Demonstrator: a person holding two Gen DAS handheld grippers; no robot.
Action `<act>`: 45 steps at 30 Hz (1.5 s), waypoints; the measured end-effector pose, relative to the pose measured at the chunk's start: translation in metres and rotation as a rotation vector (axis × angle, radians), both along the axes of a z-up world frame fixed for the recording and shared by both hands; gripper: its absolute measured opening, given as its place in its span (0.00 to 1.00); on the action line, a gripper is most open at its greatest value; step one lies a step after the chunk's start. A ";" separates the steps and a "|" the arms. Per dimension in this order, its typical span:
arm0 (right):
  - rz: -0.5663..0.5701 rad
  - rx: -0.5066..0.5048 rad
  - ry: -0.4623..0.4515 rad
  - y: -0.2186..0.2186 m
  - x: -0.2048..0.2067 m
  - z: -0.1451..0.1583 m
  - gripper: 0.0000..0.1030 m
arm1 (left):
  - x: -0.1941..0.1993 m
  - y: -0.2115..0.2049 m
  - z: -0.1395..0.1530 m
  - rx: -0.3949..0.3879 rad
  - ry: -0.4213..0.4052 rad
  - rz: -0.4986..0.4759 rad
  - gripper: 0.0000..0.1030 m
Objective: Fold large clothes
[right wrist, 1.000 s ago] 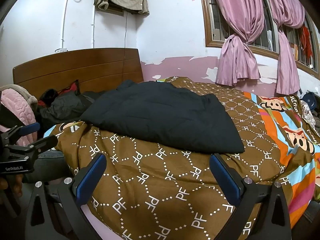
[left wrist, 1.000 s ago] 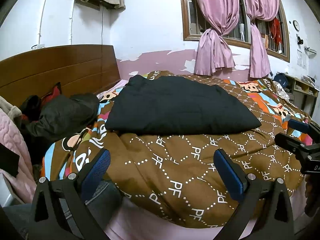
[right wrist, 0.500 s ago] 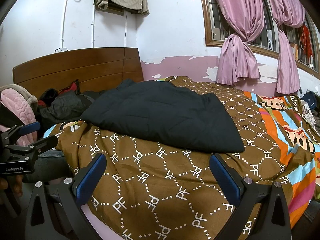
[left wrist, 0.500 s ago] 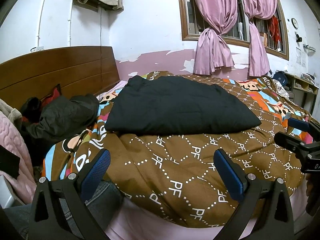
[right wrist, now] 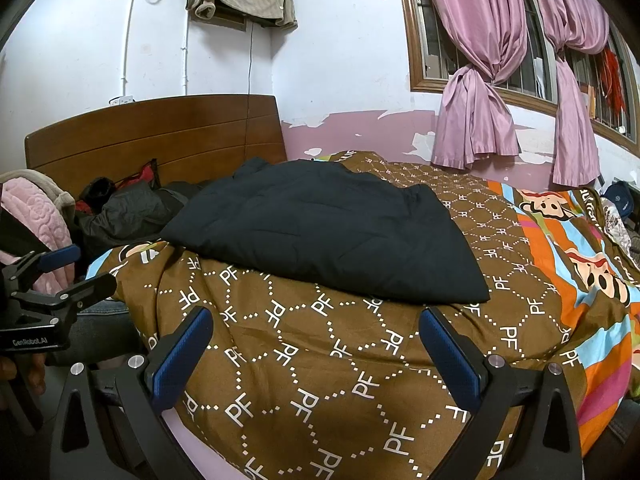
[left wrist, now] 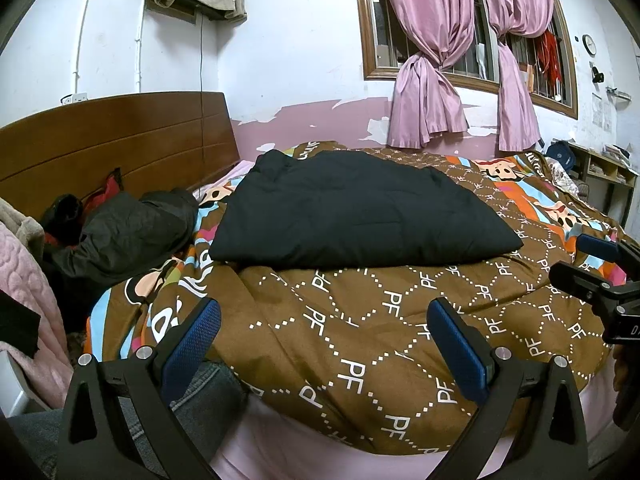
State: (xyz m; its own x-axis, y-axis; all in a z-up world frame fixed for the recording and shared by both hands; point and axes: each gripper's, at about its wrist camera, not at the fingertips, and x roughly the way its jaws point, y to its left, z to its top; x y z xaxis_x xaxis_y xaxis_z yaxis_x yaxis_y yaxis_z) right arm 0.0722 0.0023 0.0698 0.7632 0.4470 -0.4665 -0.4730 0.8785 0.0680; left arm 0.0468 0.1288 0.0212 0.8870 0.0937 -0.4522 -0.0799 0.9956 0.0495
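Note:
A black quilted garment [left wrist: 352, 212] lies folded flat in a rectangle on the brown patterned bedspread [left wrist: 360, 320]; it also shows in the right wrist view [right wrist: 328, 232]. My left gripper [left wrist: 324, 328] is open and empty, held over the bed's near edge, short of the garment. My right gripper [right wrist: 316, 336] is open and empty, also at the near edge. The right gripper shows at the right edge of the left wrist view [left wrist: 596, 264]. The left gripper shows at the left edge of the right wrist view [right wrist: 56, 280].
A dark jacket [left wrist: 124, 236] and red item lie heaped by the wooden headboard [left wrist: 112, 140]. A pink blanket [right wrist: 36, 216] hangs at the left. Pink curtains [left wrist: 432, 60] cover a window beyond the bed. Shelves [left wrist: 604, 172] stand far right.
Both grippers have stayed nearly still; the left view has shifted only slightly. The garment has not moved.

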 end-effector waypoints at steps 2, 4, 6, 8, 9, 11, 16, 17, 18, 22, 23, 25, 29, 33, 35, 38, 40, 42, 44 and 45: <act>0.000 -0.001 0.000 0.000 0.000 0.000 1.00 | 0.000 -0.001 0.000 0.001 0.000 0.001 0.98; 0.000 -0.001 0.000 0.000 0.000 0.000 1.00 | 0.000 0.000 -0.001 0.006 0.001 -0.002 0.98; 0.000 0.000 0.001 0.000 0.000 0.000 1.00 | 0.000 0.002 -0.003 0.009 0.001 -0.007 0.98; 0.000 -0.001 0.000 0.001 0.000 0.000 1.00 | 0.001 0.002 -0.005 0.013 0.002 -0.009 0.98; 0.000 0.000 0.000 0.000 0.000 0.000 1.00 | 0.000 0.002 -0.006 0.014 0.003 -0.011 0.98; -0.001 0.000 0.001 0.000 0.000 0.000 1.00 | 0.001 0.003 -0.006 0.015 0.003 -0.012 0.98; -0.001 0.000 0.001 0.001 0.000 0.000 1.00 | 0.000 0.003 -0.006 0.015 0.004 -0.011 0.98; -0.001 -0.001 0.001 0.001 0.000 0.000 1.00 | 0.000 0.003 -0.006 0.014 0.004 -0.011 0.98; -0.001 0.000 0.002 0.001 0.000 0.000 1.00 | 0.000 0.003 -0.006 0.014 0.004 -0.011 0.98; -0.001 0.000 0.002 0.001 0.000 0.000 1.00 | 0.001 0.003 -0.006 0.015 0.004 -0.012 0.98; -0.001 -0.001 0.003 0.001 0.000 0.000 1.00 | 0.000 0.002 -0.006 0.016 0.004 -0.011 0.98; -0.001 0.000 0.003 0.001 0.000 0.000 1.00 | 0.000 0.002 -0.006 0.015 0.003 -0.012 0.98; -0.002 0.000 0.003 0.002 0.000 0.000 1.00 | 0.000 0.002 -0.006 0.016 0.004 -0.011 0.98; -0.002 0.000 0.003 0.002 0.000 0.000 1.00 | 0.000 0.002 -0.006 0.016 0.005 -0.010 0.98; -0.002 -0.001 0.003 0.002 0.000 0.000 1.00 | 0.000 0.002 -0.006 0.013 0.007 -0.011 0.98; -0.002 0.000 0.004 0.002 0.000 0.001 1.00 | 0.000 0.003 -0.007 0.025 0.016 -0.003 0.98; -0.002 0.000 0.003 0.002 0.000 0.000 1.00 | -0.002 0.002 -0.007 0.061 0.005 0.023 0.98; -0.003 0.000 0.003 0.002 0.000 0.000 1.00 | -0.004 0.003 -0.007 0.072 -0.008 0.031 0.98; -0.003 0.000 0.005 0.002 0.000 0.000 1.00 | -0.006 0.005 -0.007 0.068 -0.016 0.026 0.98; -0.002 0.000 0.005 0.002 0.000 0.000 1.00 | -0.006 0.005 -0.008 0.072 -0.019 0.028 0.98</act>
State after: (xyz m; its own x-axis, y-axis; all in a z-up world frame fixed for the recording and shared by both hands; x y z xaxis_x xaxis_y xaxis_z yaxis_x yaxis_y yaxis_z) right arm 0.0719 0.0041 0.0696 0.7618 0.4452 -0.4706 -0.4705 0.8796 0.0706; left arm 0.0404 0.1343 0.0133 0.8919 0.1503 -0.4265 -0.1092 0.9868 0.1195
